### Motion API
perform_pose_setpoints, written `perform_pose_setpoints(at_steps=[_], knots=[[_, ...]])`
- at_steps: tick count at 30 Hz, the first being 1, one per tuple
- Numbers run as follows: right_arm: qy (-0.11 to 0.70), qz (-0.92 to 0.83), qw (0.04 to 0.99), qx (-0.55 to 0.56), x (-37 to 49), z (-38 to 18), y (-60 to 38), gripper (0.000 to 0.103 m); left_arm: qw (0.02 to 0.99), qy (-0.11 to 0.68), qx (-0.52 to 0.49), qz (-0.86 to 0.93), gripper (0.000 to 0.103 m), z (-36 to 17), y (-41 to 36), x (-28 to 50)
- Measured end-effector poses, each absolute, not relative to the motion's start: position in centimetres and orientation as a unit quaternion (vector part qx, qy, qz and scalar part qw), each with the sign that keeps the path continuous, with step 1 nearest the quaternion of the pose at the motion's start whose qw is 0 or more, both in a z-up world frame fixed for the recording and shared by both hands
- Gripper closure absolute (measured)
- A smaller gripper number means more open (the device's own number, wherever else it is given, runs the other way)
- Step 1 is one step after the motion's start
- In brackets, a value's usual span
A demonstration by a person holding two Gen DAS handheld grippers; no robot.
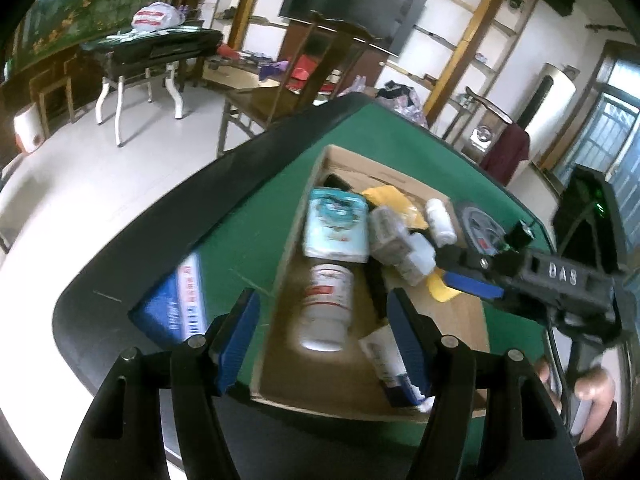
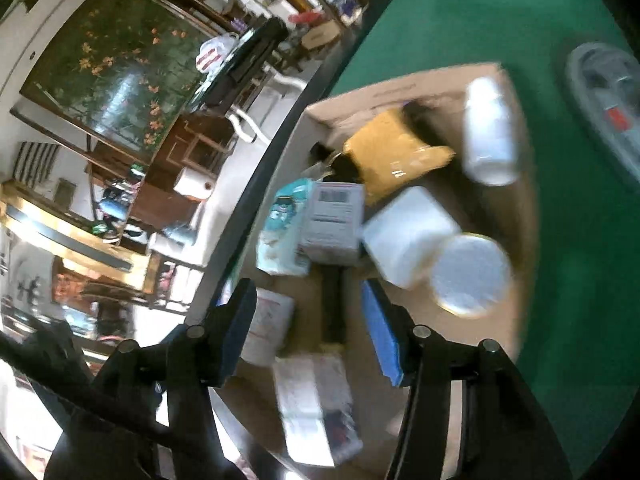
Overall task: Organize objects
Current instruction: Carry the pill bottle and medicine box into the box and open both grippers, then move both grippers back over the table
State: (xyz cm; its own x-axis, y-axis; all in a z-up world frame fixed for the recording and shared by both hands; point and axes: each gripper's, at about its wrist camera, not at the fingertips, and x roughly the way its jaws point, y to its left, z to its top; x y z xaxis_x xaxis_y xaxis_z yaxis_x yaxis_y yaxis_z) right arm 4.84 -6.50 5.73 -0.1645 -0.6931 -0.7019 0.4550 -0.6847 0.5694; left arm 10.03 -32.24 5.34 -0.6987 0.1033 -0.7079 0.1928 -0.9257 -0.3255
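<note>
A shallow cardboard box [image 1: 292,248] on the green table [image 1: 248,216] holds several items: a white medicine bottle [image 1: 326,306] lying down, a teal-and-white packet [image 1: 336,224], small white boxes [image 1: 390,236], a yellow pouch [image 1: 390,196] and a small white bottle [image 1: 440,222]. My left gripper [image 1: 320,344] is open and empty above the box's near end, around the lying bottle. My right gripper [image 2: 308,336] is open and empty over the box [image 2: 404,84]; it also shows in the left wrist view [image 1: 460,272]. A round white lid [image 2: 470,274] and a white bottle [image 2: 490,132] lie in the box.
A blue-and-white book [image 1: 180,304] lies on the table left of the box. A grey power strip [image 2: 608,104] lies on the green felt beyond the box. The table's dark rim [image 1: 160,216] drops to a pale floor with chairs and a bench behind.
</note>
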Motion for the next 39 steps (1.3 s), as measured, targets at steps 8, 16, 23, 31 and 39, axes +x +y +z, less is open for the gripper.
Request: perform_pose_setpoints(at_steps=[8, 16, 23, 31, 39], knots=[[0.007, -0.884, 0.219, 0.413, 7.3, 9.6, 0.6, 0.044, -0.017, 0.141, 0.393, -0.909, 0.043, 6.8, -26.4, 10.1], [0.041, -0.919, 0.134, 0.370, 8.7, 11.1, 7.7, 0.044, -0.040, 0.093, 0.388, -0.916, 0.043, 9.0, -19.7, 11.2], [0.057, -0.923, 0.110, 0.365, 8.8, 10.8, 13.1, 0.044, -0.092, 0.053, 0.406, -0.908, 0.043, 9.7, -12.7, 10.8], [-0.056, -0.912, 0.029, 0.406, 5.6, 9.9, 26.3, 0.044, -0.143, 0.004, 0.452, -0.880, 0.043, 6.4, -5.3, 10.4], [-0.127, -0.895, -0.013, 0.428, 3.9, 9.1, 34.1, 0.044, -0.153, -0.007, 0.489, -0.859, 0.043, 2.6, -2.1, 9.1]])
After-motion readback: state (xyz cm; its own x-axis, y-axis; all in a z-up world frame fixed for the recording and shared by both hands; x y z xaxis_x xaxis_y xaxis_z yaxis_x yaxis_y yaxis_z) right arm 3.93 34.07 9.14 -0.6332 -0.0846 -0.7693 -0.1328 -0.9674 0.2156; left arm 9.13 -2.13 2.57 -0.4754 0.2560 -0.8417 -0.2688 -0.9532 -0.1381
